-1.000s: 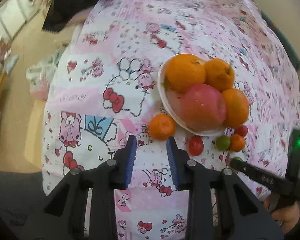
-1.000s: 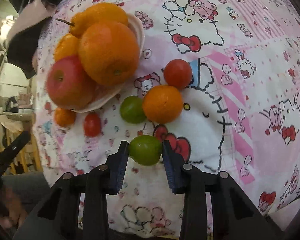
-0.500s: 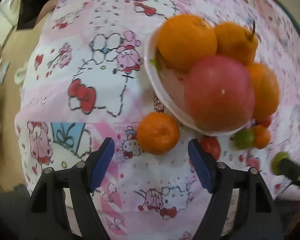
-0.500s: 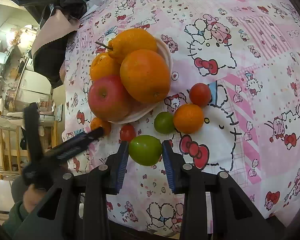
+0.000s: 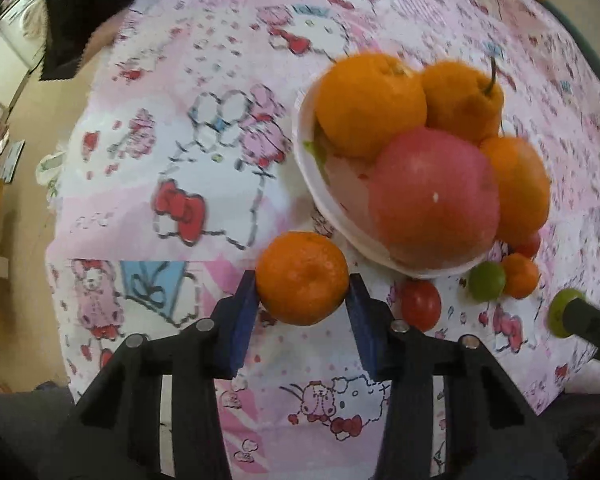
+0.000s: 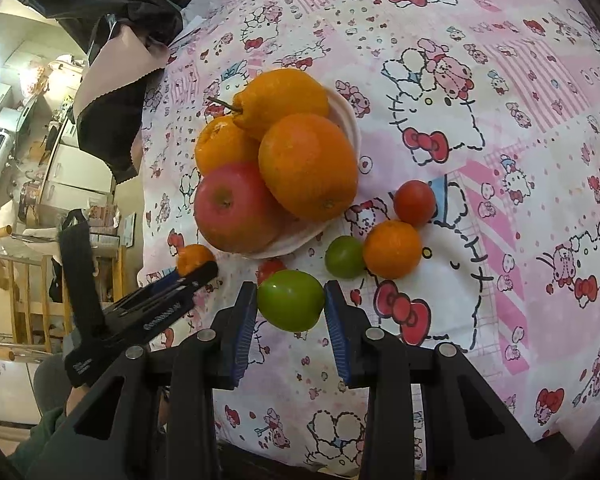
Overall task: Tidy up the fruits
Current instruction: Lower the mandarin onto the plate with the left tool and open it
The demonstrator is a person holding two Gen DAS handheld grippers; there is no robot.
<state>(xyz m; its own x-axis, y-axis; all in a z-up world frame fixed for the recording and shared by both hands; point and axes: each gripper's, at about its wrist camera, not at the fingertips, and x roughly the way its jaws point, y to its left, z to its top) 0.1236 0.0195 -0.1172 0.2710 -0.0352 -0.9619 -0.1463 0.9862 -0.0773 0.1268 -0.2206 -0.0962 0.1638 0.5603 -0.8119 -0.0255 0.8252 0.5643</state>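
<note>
1. Closest to us in the left wrist view, the left tool [image 5: 302, 298] has its blue pads right up against both sides of a small mandarin [image 5: 302, 278]. Its jaws have just been closing in, and they look clamped on that fruit.
2. That mandarin sits on the pink cartoon tablecloth [image 5: 188, 168] covering the bench, just beside the near rim of the white bowl [image 5: 324, 204].
3. In the right wrist view, the right tool [image 6: 291, 307] is gripping a green fruit [image 6: 291, 300], pads pressed on either side. We think it's held just above the cloth, though that's hard to judge.
4. A bit further out there's a loose cluster on the cloth: a red tomato [image 6: 270, 269] partly hidden behind the green fruit, a second, smaller green fruit [image 6: 345, 257] touching a small orange [image 6: 392, 249], and another red tomato [image 6: 415, 203] just behind that orange.
5. Next comes the bowl, piled high with a red apple [image 6: 236, 206] at the front, a big orange [image 6: 308, 172] beside it, and two more orange citrus behind, one with a stem sticking out [image 6: 284, 100].
6. Off to the left in the right view we can see the other tool's black body and the person's green sleeve [image 6: 40, 436] below it.
7. Far back, dark cloth [image 6: 112, 128] lies at the bench's edge.
</note>
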